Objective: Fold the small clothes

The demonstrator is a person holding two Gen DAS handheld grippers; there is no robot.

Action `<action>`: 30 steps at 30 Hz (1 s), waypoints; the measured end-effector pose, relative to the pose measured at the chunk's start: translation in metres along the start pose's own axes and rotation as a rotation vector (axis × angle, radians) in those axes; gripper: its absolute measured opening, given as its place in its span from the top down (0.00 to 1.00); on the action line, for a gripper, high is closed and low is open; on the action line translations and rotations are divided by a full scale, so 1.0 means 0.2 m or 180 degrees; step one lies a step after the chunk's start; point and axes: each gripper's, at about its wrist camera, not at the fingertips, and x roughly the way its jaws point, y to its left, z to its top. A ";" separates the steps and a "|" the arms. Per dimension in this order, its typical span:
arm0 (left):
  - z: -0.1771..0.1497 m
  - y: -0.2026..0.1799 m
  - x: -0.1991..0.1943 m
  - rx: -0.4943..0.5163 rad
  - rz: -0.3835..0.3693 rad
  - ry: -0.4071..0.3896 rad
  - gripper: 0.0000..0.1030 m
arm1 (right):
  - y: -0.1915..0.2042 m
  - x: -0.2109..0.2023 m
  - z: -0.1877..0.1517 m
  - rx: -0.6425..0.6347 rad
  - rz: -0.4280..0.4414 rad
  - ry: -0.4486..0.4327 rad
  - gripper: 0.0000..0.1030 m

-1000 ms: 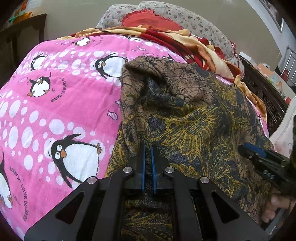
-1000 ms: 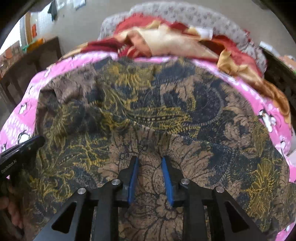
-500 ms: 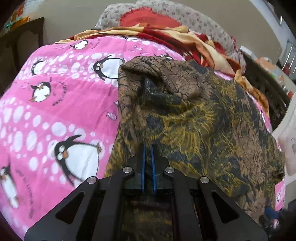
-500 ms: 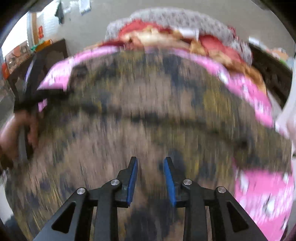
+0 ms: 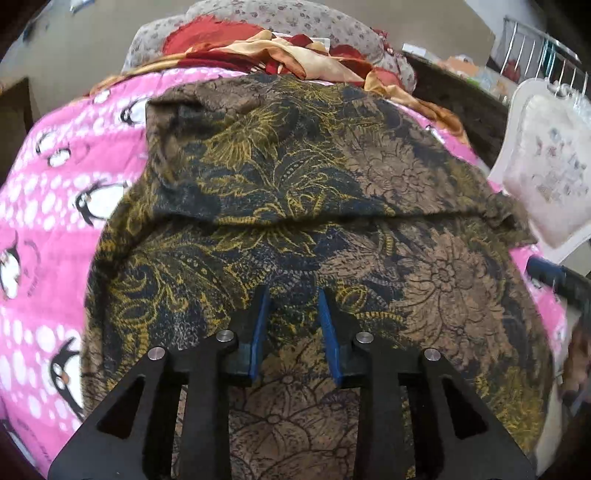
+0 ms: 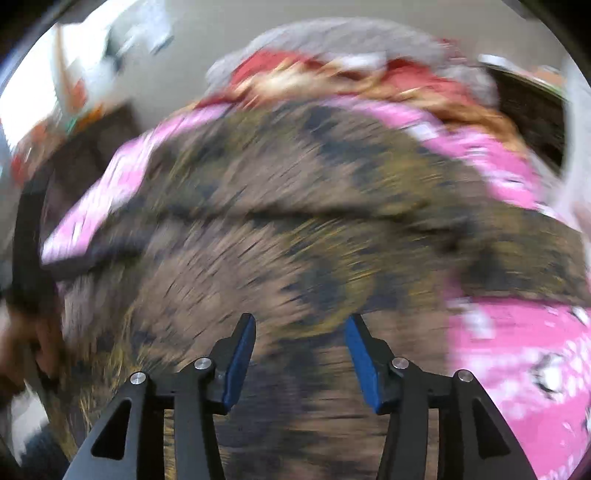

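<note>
A brown, black and yellow patterned garment [image 5: 332, 177] lies spread on a pink penguin blanket [image 5: 55, 221]. Its far part is folded toward me, and the fold's edge runs across the middle. My left gripper [image 5: 293, 291] hovers over the near part. Its jaws are opening, and nothing is pinched between the blue pads [image 5: 258, 325]. In the blurred right wrist view the garment [image 6: 295, 221] fills the middle. My right gripper [image 6: 301, 319] stands over its near edge, jaws opening with no cloth between them. One blue-tipped finger [image 5: 546, 271] of the right gripper shows at the left view's right edge.
A heap of red and tan cloth [image 5: 280, 55] and a floral pillow [image 5: 295, 18] lie at the bed's far end. A white cushioned chair [image 5: 546, 166] and dark wooden furniture [image 5: 461, 103] stand at the right. A hand [image 6: 22, 343] shows at the left edge.
My left gripper's pads have parted from shut and let go of the cloth, and it has moved sideways over the garment. My right gripper's jaws have widened as it swung across, blurring its view.
</note>
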 end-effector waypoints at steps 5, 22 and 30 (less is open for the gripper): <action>0.00 0.07 0.01 -0.0231 -0.0246 -0.0028 0.73 | -0.81 -0.14 -0.01 0.1515 -0.0434 -0.0384 0.37; 0.00 0.12 0.01 -0.0521 -0.0481 -0.0066 0.73 | -1.55 0.05 0.06 0.2159 -0.0219 -0.0598 0.73; -0.01 0.13 0.00 -0.0552 -0.0517 -0.0074 0.73 | -1.40 -0.22 0.38 0.1583 -0.0489 -0.0811 0.91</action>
